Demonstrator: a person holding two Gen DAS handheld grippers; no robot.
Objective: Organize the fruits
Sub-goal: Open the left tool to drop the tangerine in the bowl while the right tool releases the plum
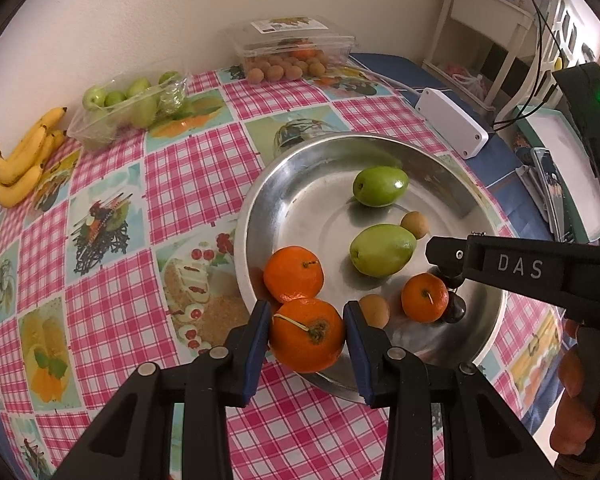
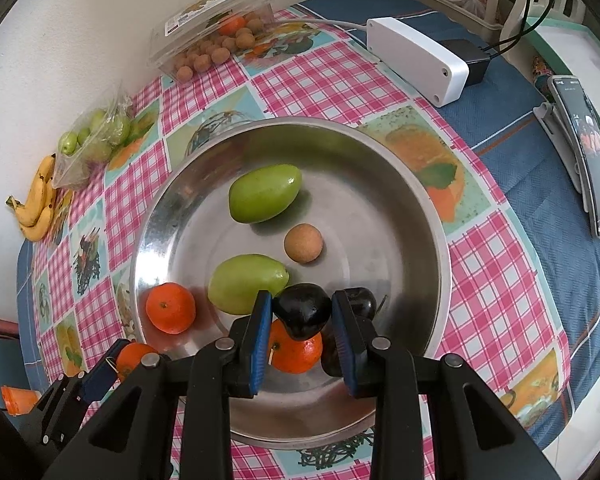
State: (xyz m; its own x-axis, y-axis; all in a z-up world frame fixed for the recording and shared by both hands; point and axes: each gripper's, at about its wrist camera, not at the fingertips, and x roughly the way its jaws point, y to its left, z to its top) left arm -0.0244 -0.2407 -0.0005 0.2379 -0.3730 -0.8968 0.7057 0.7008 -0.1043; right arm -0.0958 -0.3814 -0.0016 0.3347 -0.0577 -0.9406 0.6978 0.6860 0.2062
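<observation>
A steel bowl (image 1: 284, 184) on the checked tablecloth holds two green fruits (image 1: 381, 186), tangerines (image 1: 294, 274), small brown longans (image 1: 415, 225) and dark fruits. My left gripper (image 1: 306, 334) is shut on a tangerine (image 1: 307, 335) over the bowl's near rim. My right gripper (image 2: 302, 312) is shut on a dark, near-black fruit (image 2: 302, 312) above the bowl (image 2: 400, 200), over another tangerine (image 2: 296, 354). A second dark fruit (image 2: 360, 302) lies beside the right finger. The right gripper also shows in the left wrist view (image 1: 452, 280), at the bowl's right side.
Along the wall stand bananas (image 1: 22, 160), a clear tray of green fruits (image 1: 128, 104) and a clear box of longans with a tangerine (image 1: 292, 54). A white box (image 1: 452, 122) with cables, a phone on a stand (image 2: 588, 152) and a shelf are on the right.
</observation>
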